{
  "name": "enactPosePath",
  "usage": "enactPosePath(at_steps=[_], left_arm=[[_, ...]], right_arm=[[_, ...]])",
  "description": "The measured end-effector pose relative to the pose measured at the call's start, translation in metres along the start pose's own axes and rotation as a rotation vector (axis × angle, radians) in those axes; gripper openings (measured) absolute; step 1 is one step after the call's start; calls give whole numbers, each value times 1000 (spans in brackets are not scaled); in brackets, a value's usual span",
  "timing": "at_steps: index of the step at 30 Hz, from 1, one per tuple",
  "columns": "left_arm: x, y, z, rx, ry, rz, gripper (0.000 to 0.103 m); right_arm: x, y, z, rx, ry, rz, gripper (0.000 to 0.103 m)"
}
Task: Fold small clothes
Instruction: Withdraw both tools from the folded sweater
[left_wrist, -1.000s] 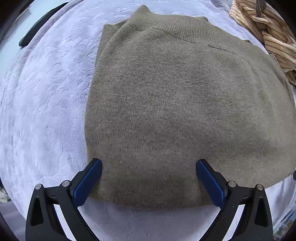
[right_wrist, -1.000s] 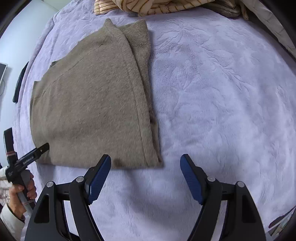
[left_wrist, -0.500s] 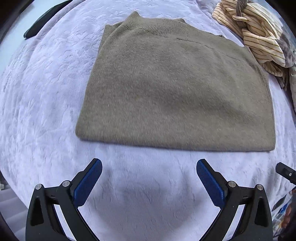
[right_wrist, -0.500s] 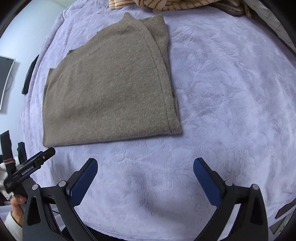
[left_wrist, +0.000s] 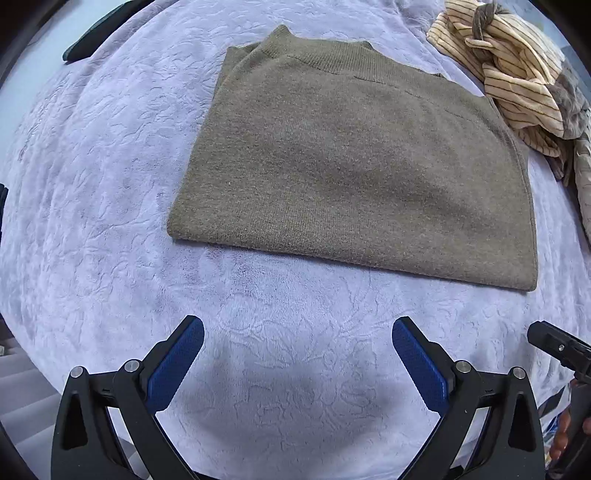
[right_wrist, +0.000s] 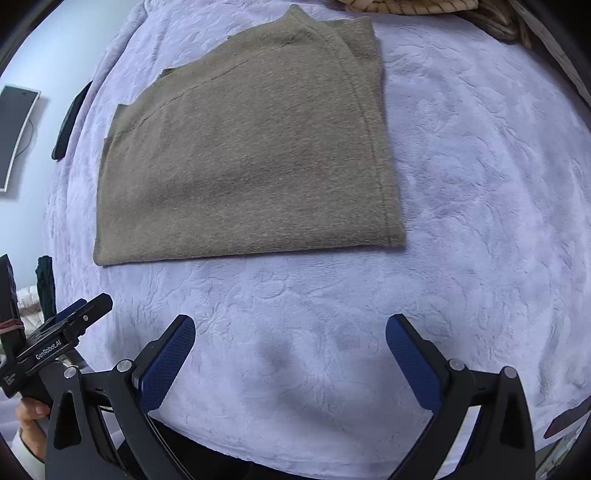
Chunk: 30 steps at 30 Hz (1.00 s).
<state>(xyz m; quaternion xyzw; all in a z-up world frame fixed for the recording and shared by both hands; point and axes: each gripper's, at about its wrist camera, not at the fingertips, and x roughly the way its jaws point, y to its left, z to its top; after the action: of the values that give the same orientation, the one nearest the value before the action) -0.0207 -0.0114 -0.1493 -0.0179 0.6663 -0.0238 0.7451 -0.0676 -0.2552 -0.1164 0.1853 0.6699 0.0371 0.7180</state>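
An olive-brown knit sweater (left_wrist: 351, 155) lies folded flat into a rectangle on the lavender bedspread (left_wrist: 110, 184), its ribbed collar at the far edge. The same sweater (right_wrist: 247, 155) fills the upper left of the right wrist view. My left gripper (left_wrist: 297, 350) stands open over bare bedspread, well short of the sweater's near fold. My right gripper (right_wrist: 290, 350) is open wide too, with nothing between its blue pads, and hangs back from the sweater's near edge. The left gripper (right_wrist: 70, 317) also shows at the lower left of the right wrist view, held by a hand.
A heap of cream striped clothes (left_wrist: 506, 66) lies at the far right beside the sweater. A dark flat object (right_wrist: 70, 118) rests on the bed's far left edge. A wall-mounted screen (right_wrist: 16, 136) hangs beyond. The bed's near edge runs just under both grippers.
Both grippers drew back from the sweater toward the bed's near edge and rose. The right gripper's jaws spread wider. The left gripper's jaws, astride the sweater's near edge a second ago, now stand off it.
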Motion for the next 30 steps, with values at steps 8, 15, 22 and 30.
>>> enactPosePath(at_steps=[8, 15, 22, 30], left_arm=[[-3, 24, -4, -7, -5, -50, 102], [11, 47, 1, 3, 7, -133, 102], [18, 76, 14, -29, 15, -227, 102], [33, 113, 26, -119, 16, -346, 102]], right_arm=[[6, 21, -2, -21, 12, -26, 103], [11, 44, -9, 3, 11, -64, 103], [31, 75, -21, -1, 43, -78, 103], [43, 99, -22, -19, 51, -90, 103]])
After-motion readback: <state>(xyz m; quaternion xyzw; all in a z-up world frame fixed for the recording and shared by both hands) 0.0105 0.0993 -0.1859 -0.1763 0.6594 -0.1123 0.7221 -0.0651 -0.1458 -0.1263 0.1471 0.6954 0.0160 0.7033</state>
